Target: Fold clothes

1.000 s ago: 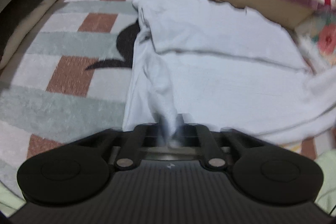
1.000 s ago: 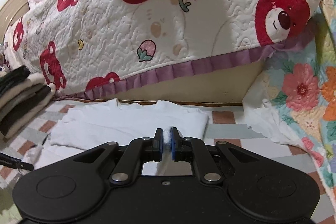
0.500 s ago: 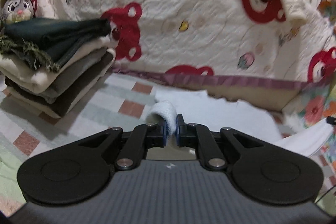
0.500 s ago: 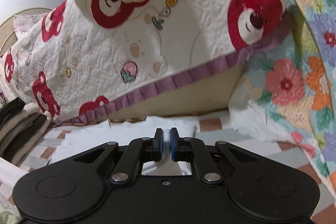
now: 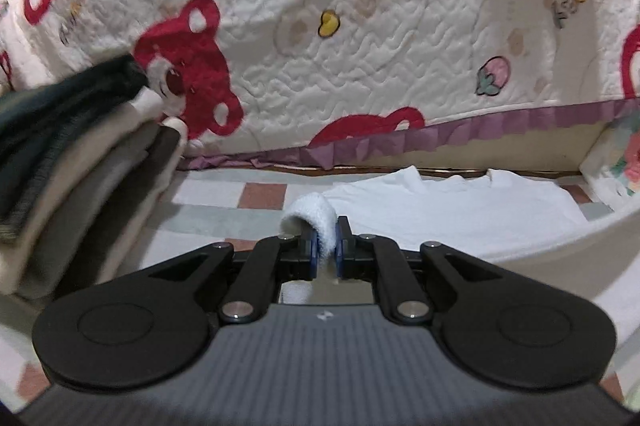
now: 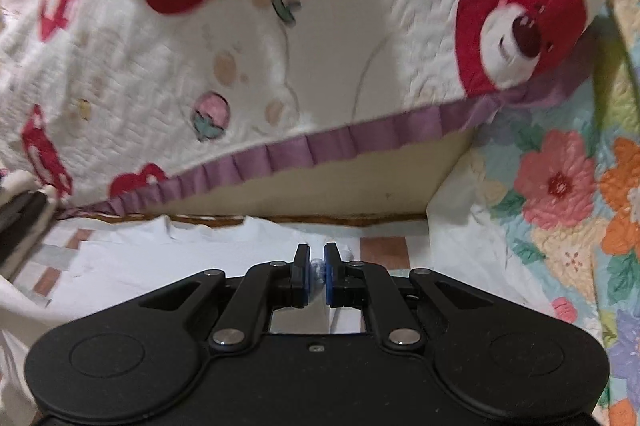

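You have the white shirt [image 5: 452, 214] pinched tight in both your left gripper [image 5: 325, 246] and right gripper [image 6: 317, 272], its far part flat on the rug [image 5: 224, 194] by the bear quilt [image 5: 320, 26], so carry the held edge over and lay it down evenly.

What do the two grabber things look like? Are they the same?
Nearly the same. The left gripper and the right gripper are both matte black, with two big round lobes at the sides, angled link arms with silver screw heads, and blue pads inside the jaws. The left one has a ribbed grey body with a small white logo. The right one's body is smooth black. No cables or sleeves show.
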A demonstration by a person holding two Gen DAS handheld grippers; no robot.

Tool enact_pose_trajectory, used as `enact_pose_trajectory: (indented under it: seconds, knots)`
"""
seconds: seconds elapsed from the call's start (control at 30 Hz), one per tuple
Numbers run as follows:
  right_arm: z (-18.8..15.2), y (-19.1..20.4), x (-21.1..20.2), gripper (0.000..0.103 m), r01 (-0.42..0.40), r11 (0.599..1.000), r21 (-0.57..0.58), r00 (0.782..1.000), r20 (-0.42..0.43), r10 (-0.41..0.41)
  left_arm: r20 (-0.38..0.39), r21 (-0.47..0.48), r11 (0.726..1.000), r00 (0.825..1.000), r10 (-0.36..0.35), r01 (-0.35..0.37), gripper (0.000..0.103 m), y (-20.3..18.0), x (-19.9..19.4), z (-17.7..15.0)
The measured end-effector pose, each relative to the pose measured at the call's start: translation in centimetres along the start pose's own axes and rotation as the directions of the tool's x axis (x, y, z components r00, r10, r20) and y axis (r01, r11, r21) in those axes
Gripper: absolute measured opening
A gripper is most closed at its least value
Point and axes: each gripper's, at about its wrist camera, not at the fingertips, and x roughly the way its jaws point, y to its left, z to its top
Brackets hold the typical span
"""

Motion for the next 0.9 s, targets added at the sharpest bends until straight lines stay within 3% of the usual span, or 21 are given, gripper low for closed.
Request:
enact_pose_trajectory:
  seconds: [0.1,0.27,0.37,0.43,0.53,0.63,0.8,0.9]
  knots:
    - [1.8,-0.4,3.0,0.008,0.042,0.992,0.120,0.997,-0.065,-0.034,-0.019,-0.015,1.000,1.000,-0.016,0.016,0.008,0.0,3.3,0.3]
    - [3.0,-1.1,6.3,0.008,0.048,0.988,0.149,0.996,-0.076,-0.036,-0.085,-0.096,0.994,0.995,-0.054,0.045,0.008,0.9,7.2,0.4]
    - [3.0,-1.8,8.7,0.008,0.050,0.983,0.177,0.994,-0.100,-0.033,-0.154,-0.052,0.997,0.986,-0.068,0.060,0.008,0.5,9.4,1.4]
    - [3.0,-2.2,10.3,0.008,0.051,0.980,0.194,0.993,-0.110,-0.030,-0.153,0.004,0.998,0.986,-0.063,0.064,0.008,0.2,10.4,2.5]
    - [3.3,-2.4,12.2,0.008,0.043,0.977,0.210,0.995,-0.102,-0.022,-0.138,0.006,0.998,0.988,-0.066,0.067,0.008,0.7,11.8,4.1]
    - [4.1,-2.2,13.8,0.008,0.032,0.981,0.193,0.995,-0.100,-0.013,-0.181,-0.060,0.996,0.981,-0.075,0.066,0.008,1.4,14.4,4.5]
    - [6.5,-1.2,16.7,0.008,0.044,0.993,0.111,0.991,-0.130,-0.029,-0.221,0.052,0.998,0.975,-0.021,0.033,0.008,-0.2,19.0,4.1]
    - [7.3,-0.8,18.6,0.007,0.063,0.996,0.066,0.983,-0.175,-0.051,-0.247,-0.022,0.999,0.969,-0.028,0.023,0.008,0.5,20.6,3.5]
